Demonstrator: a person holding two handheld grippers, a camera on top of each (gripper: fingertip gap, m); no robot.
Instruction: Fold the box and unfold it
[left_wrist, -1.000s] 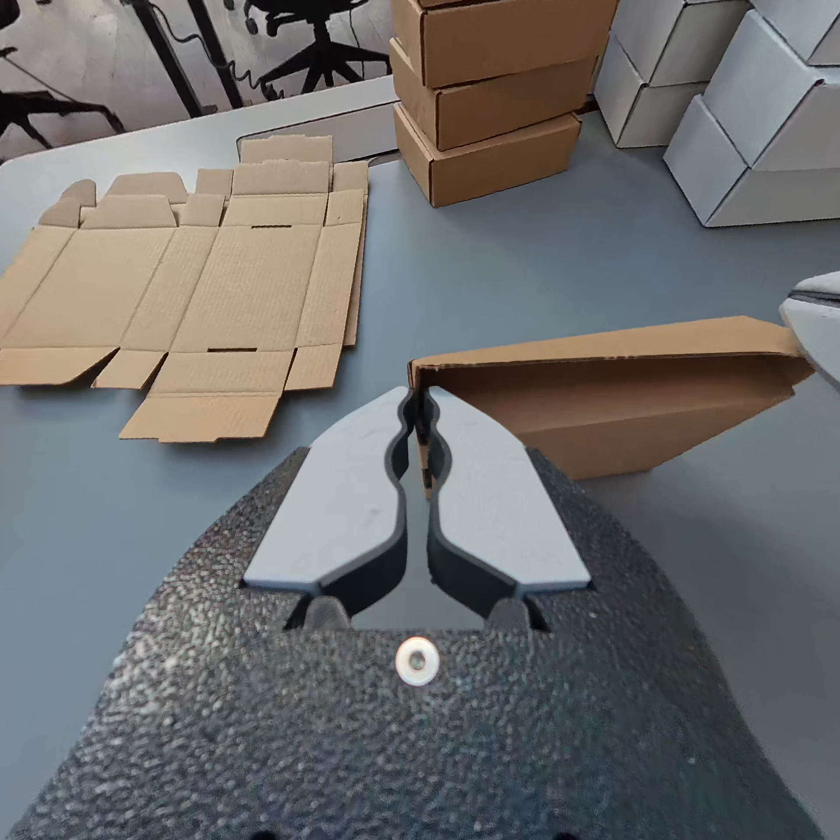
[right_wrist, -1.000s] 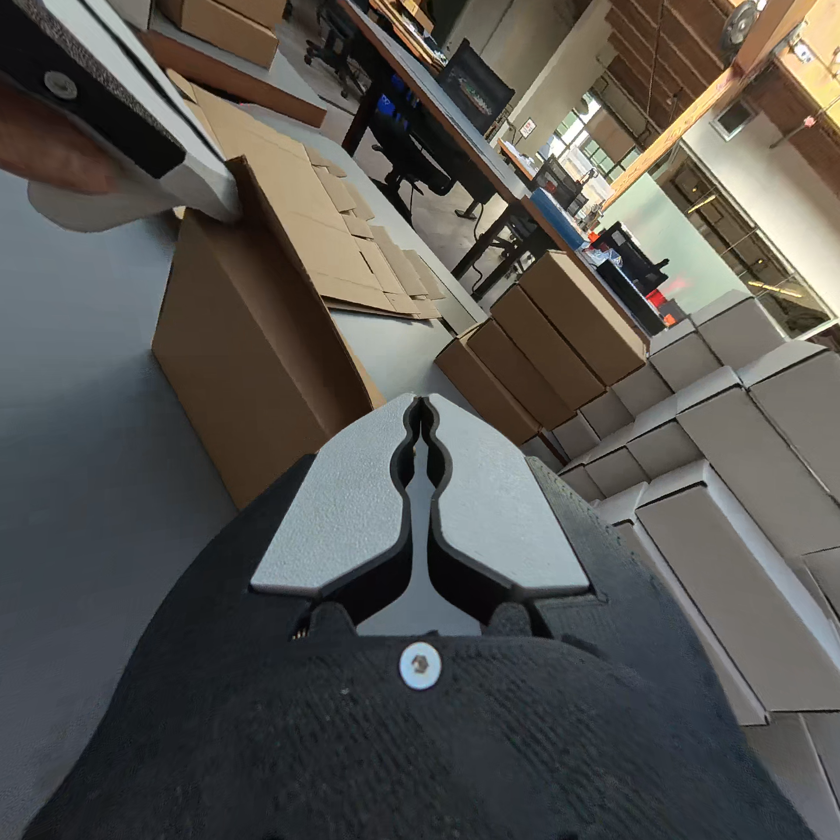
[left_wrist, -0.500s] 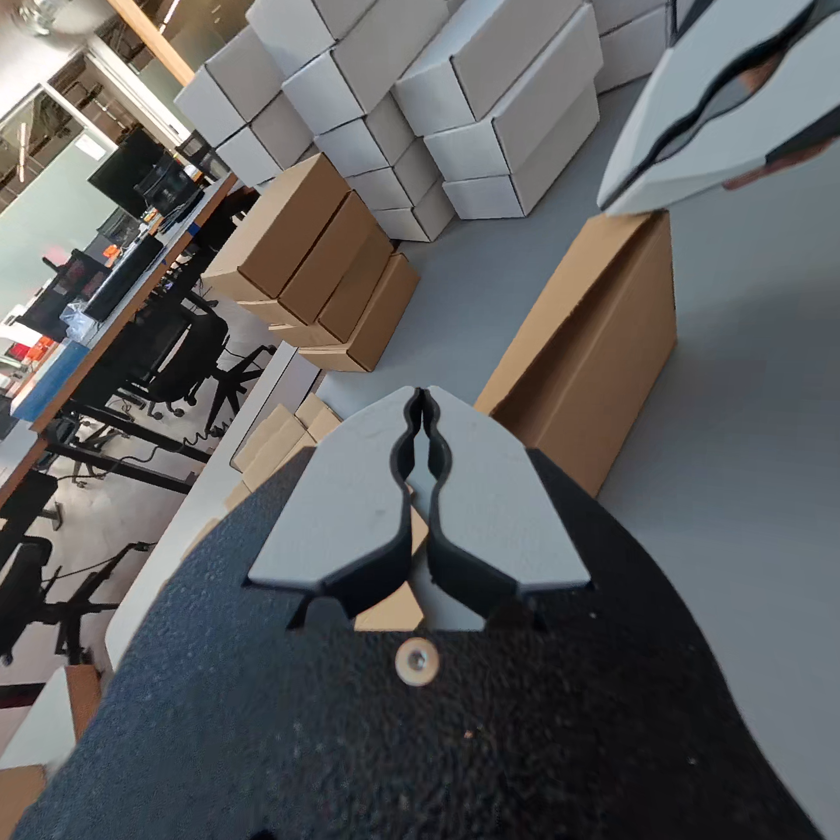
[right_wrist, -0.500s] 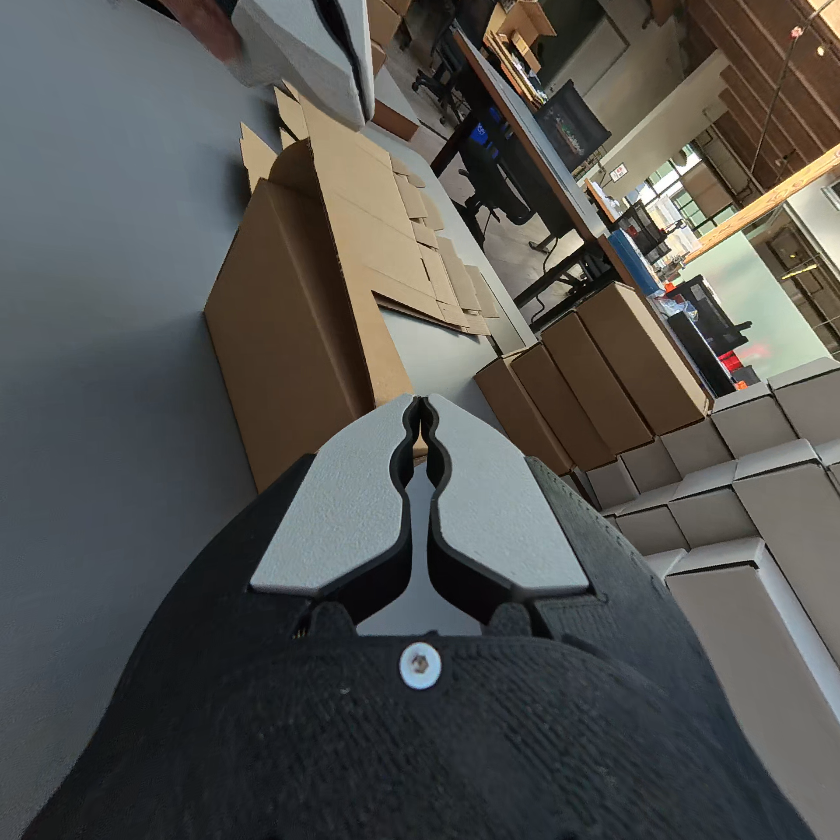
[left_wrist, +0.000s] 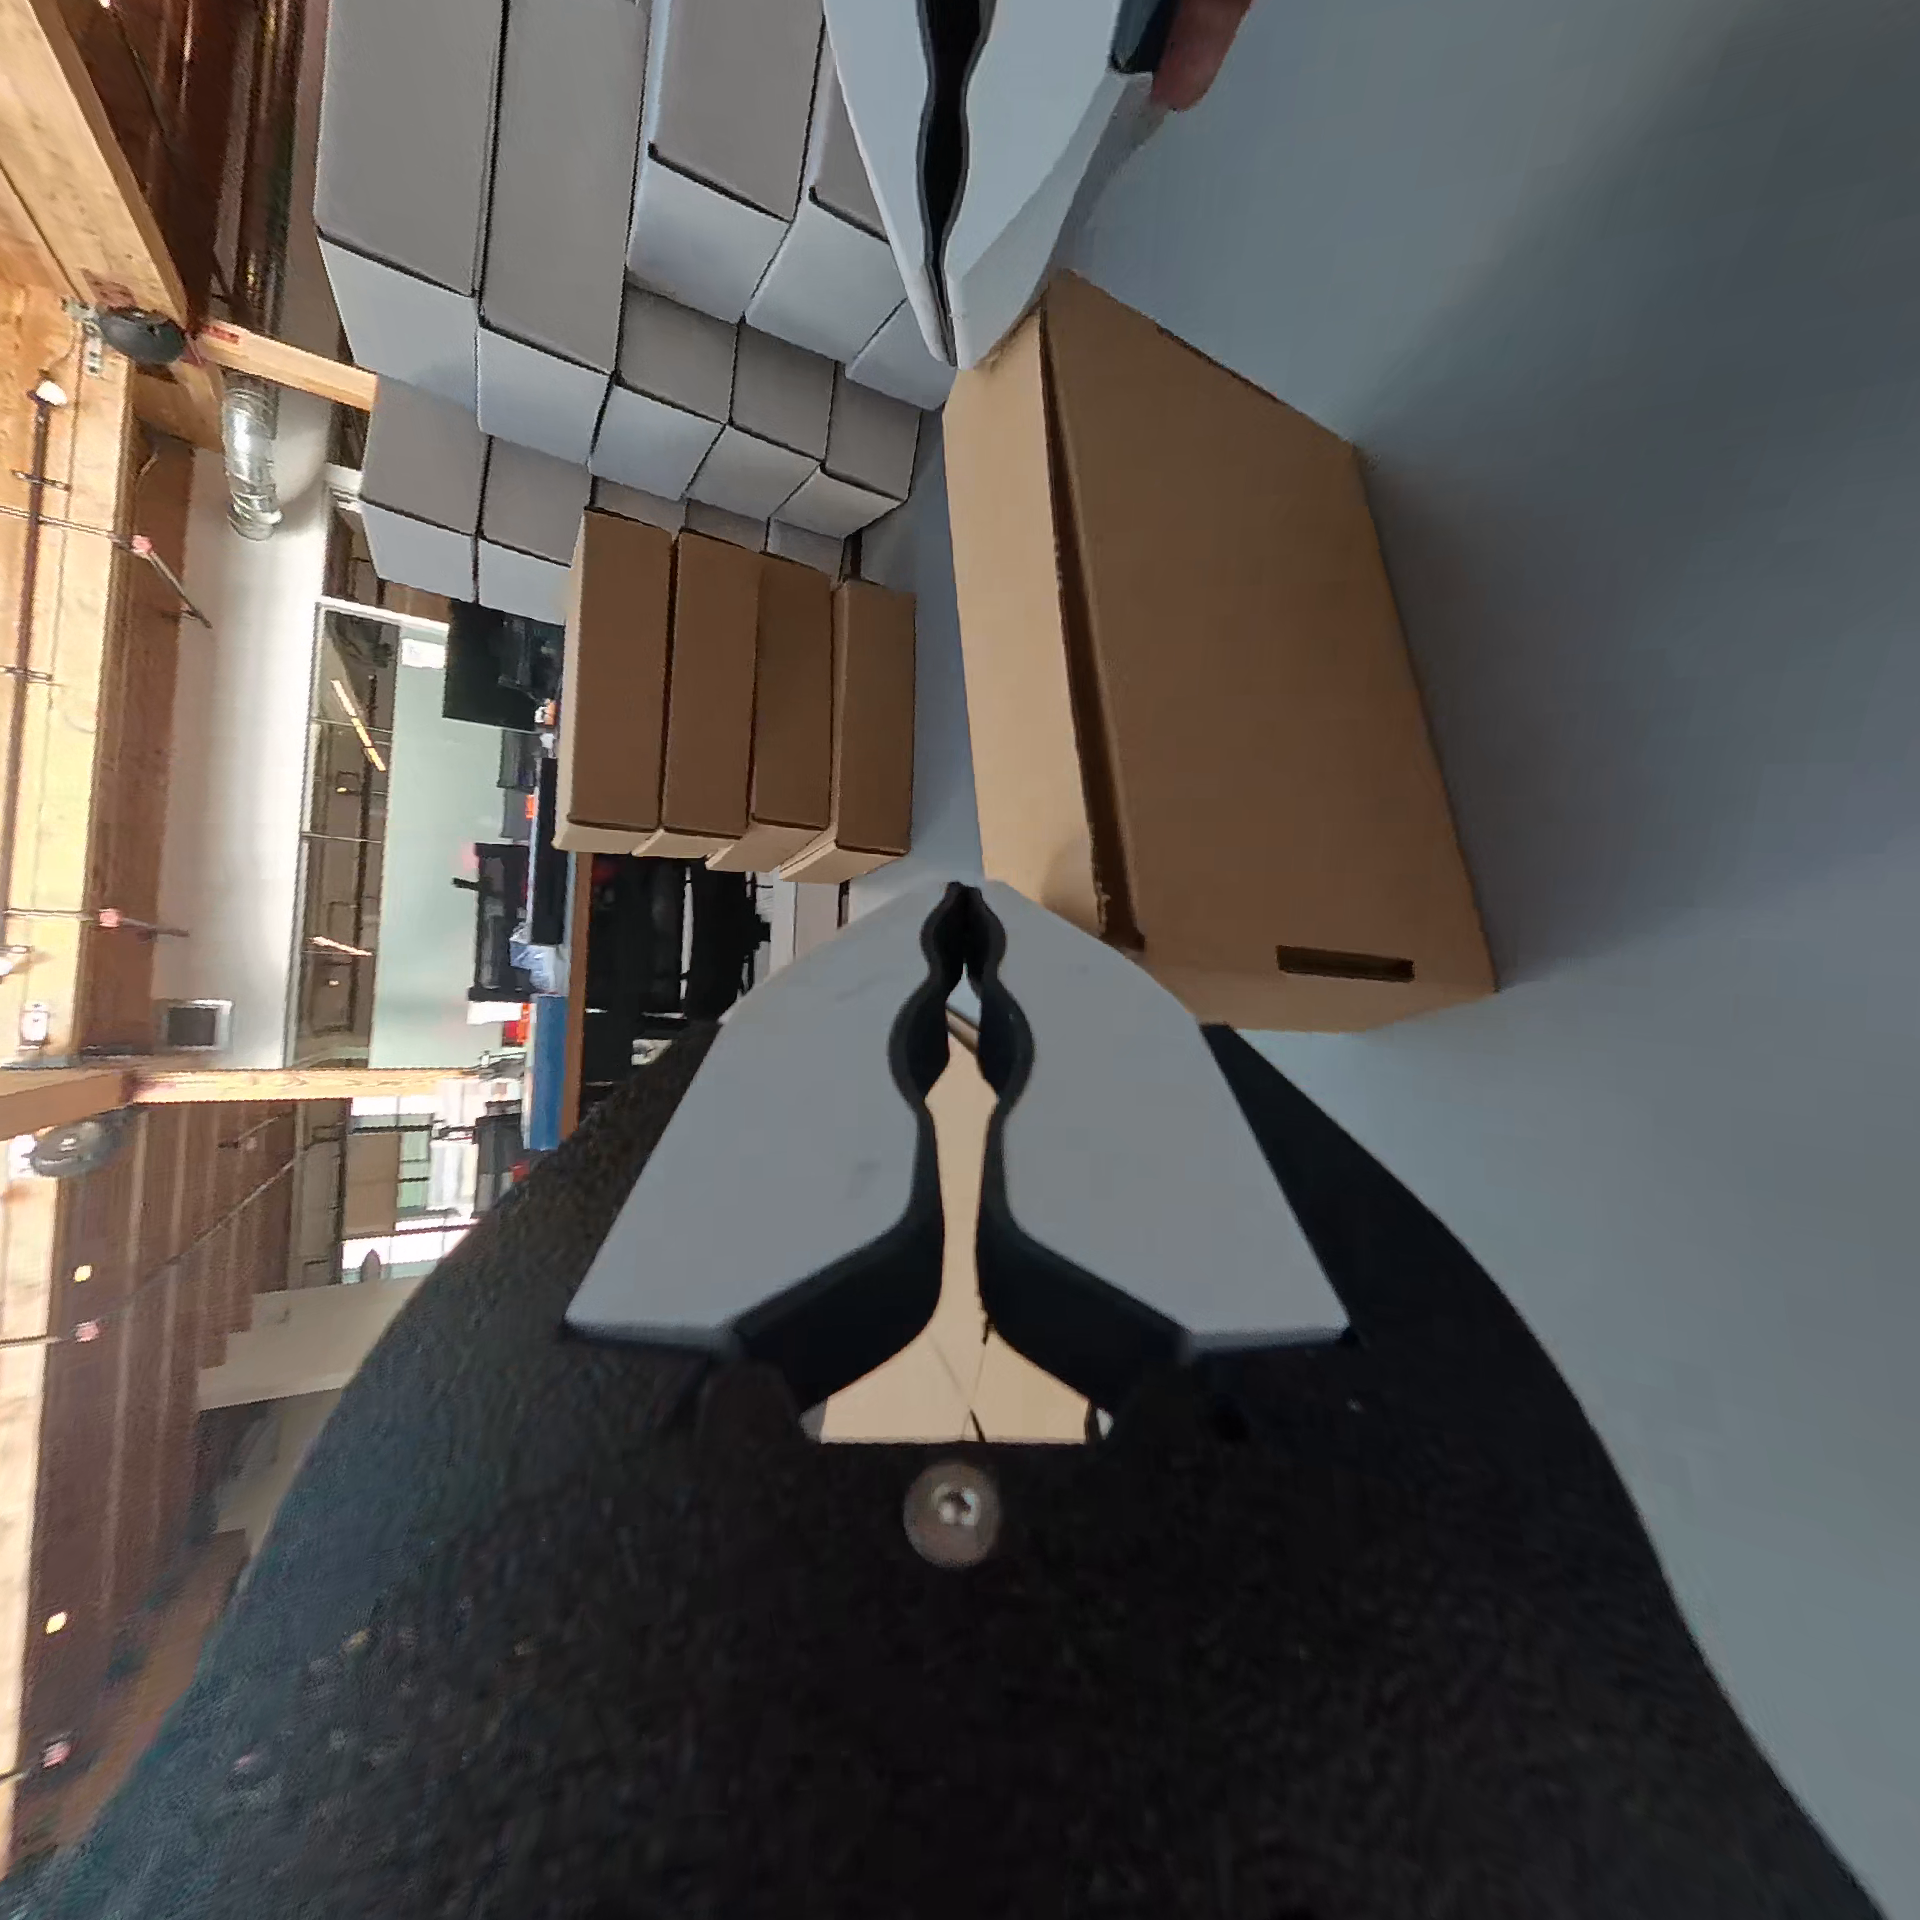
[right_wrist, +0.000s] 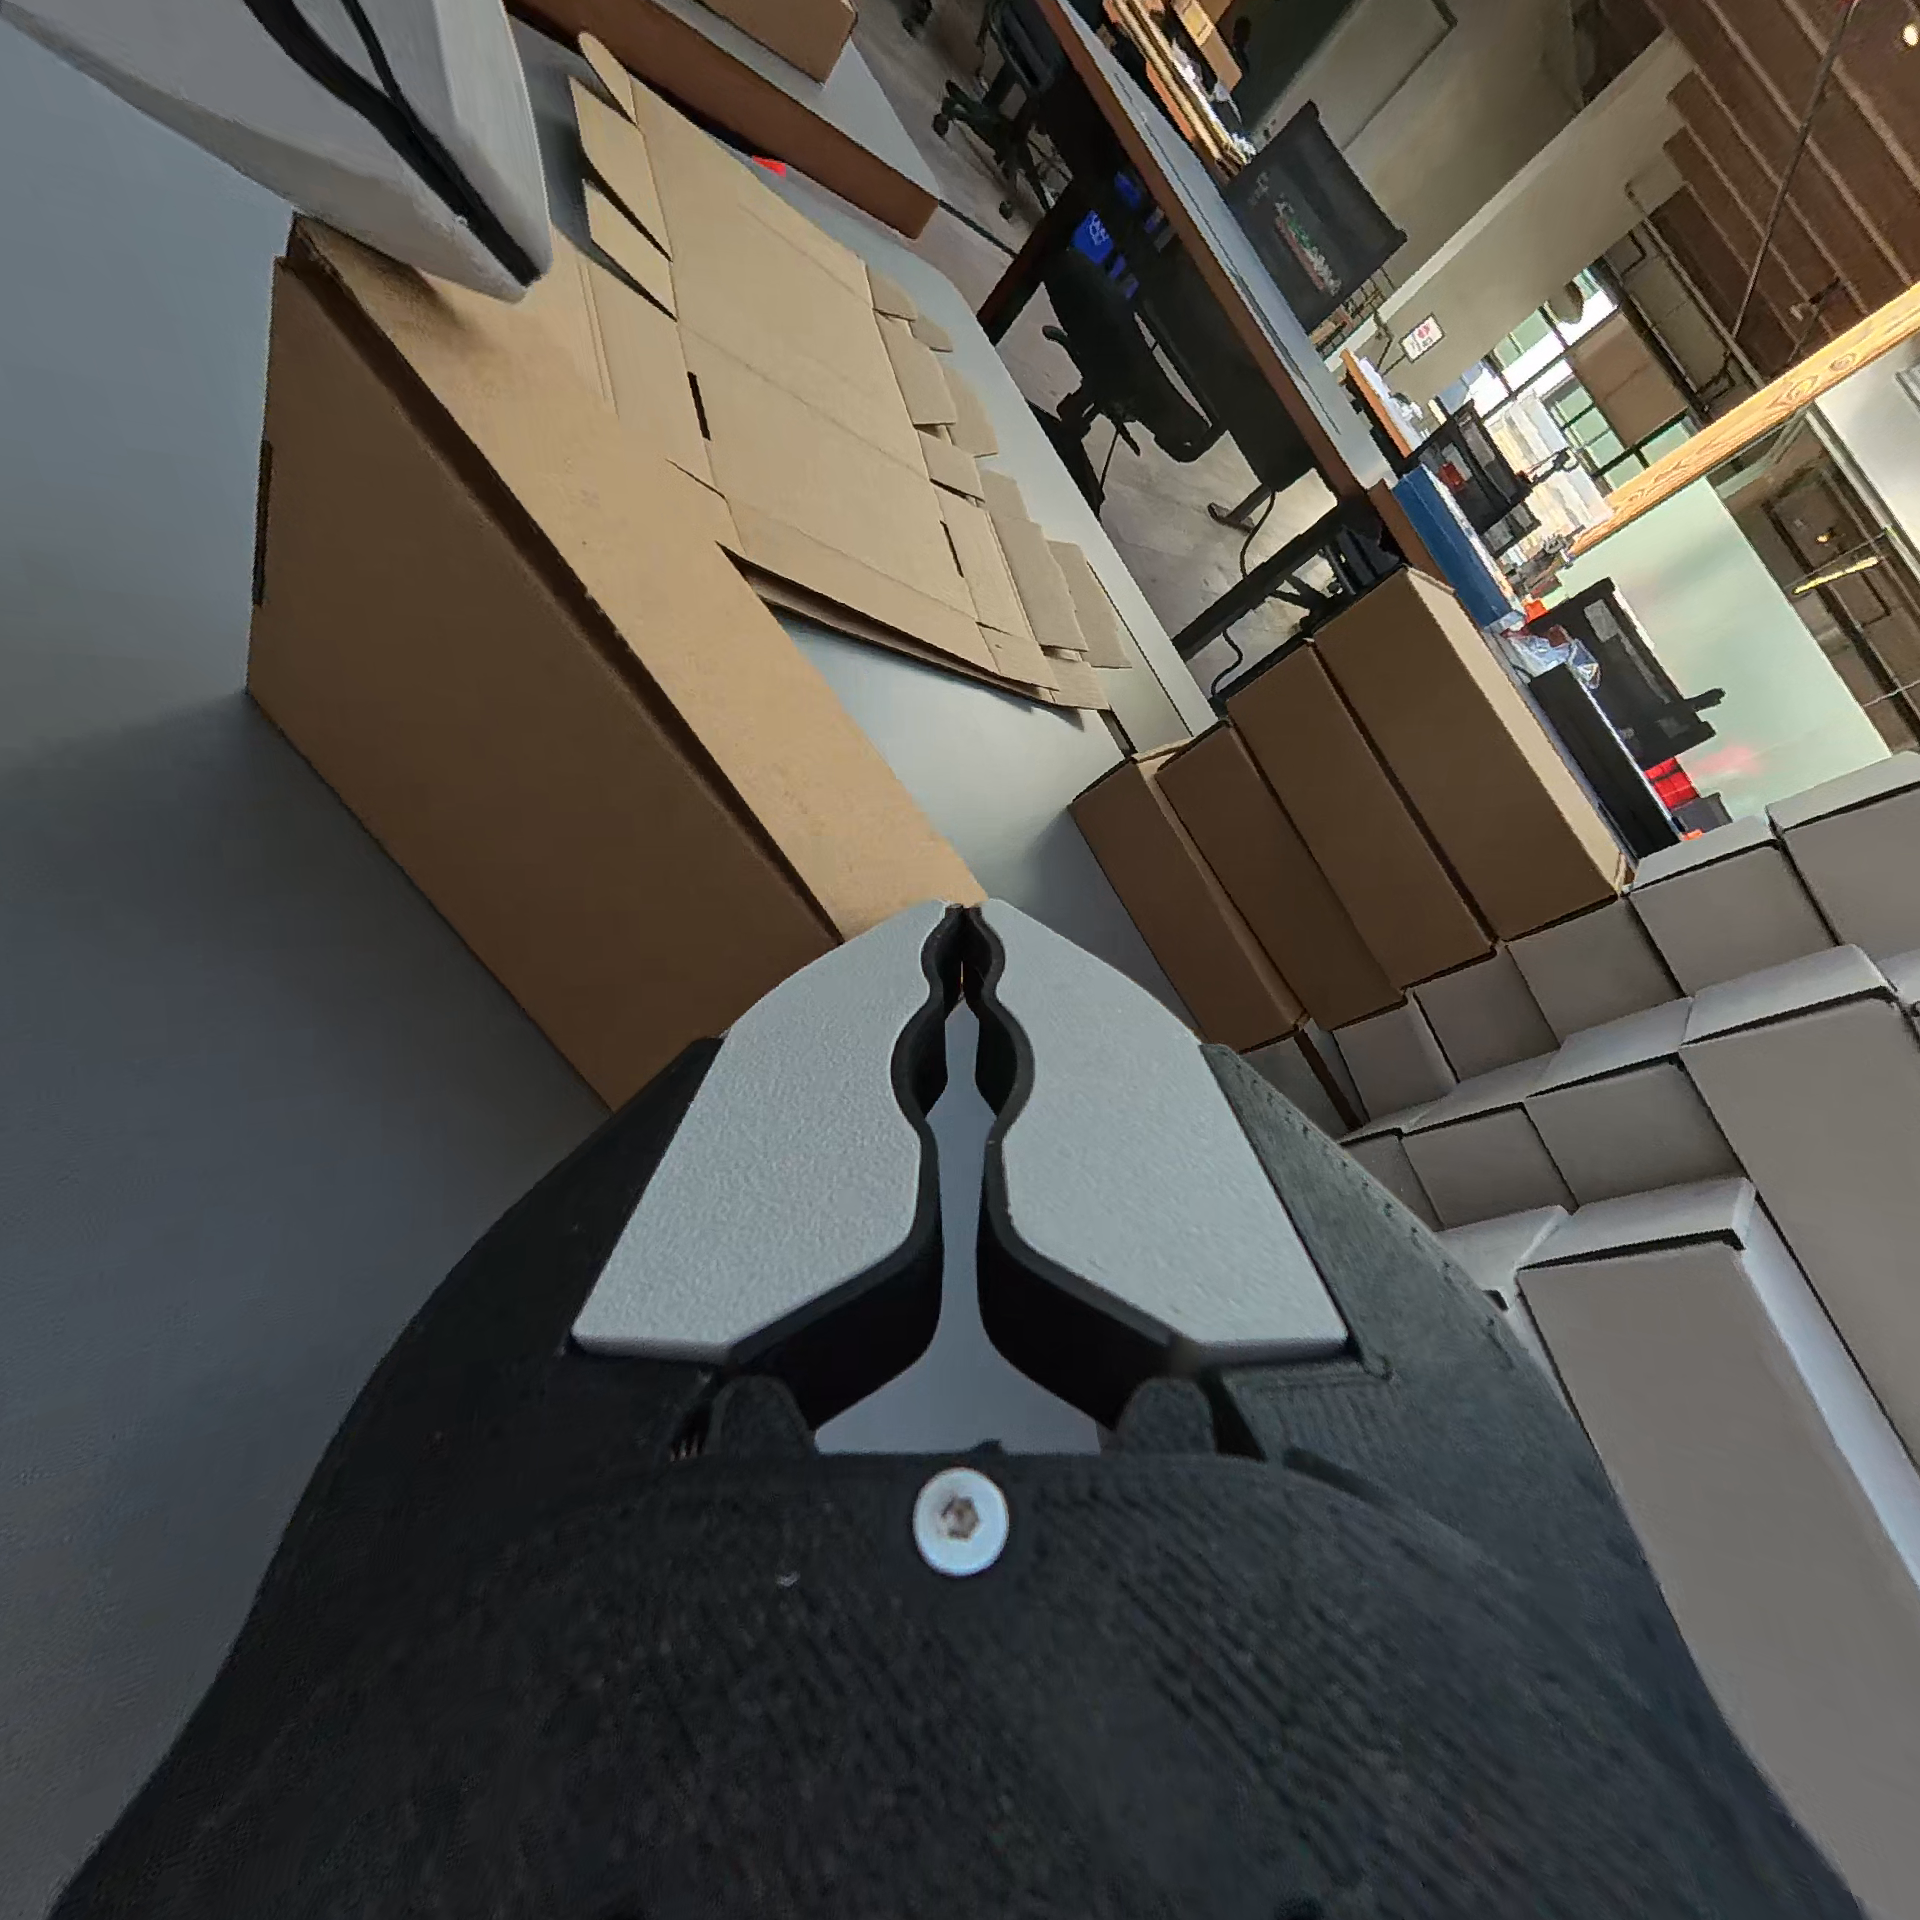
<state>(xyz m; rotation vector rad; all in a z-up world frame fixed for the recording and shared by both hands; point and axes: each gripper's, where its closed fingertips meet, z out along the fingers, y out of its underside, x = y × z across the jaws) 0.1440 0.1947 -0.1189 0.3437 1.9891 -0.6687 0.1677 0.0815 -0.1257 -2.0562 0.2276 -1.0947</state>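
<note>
Plain brown box (left_wrist: 1236, 665), no print.

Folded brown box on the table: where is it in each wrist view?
Left wrist view: folded brown box right of centre, beyond the left claw.
Right wrist view: same box left of centre.
Shared landmark: stack of brown boxes behind it.

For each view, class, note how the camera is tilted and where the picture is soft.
Left wrist view: rolled about a quarter turn, so the table runs vertically; background shelving slightly smeared. Right wrist view: tilted less; folded box sharp, flat cardboard sheets softer.
</note>
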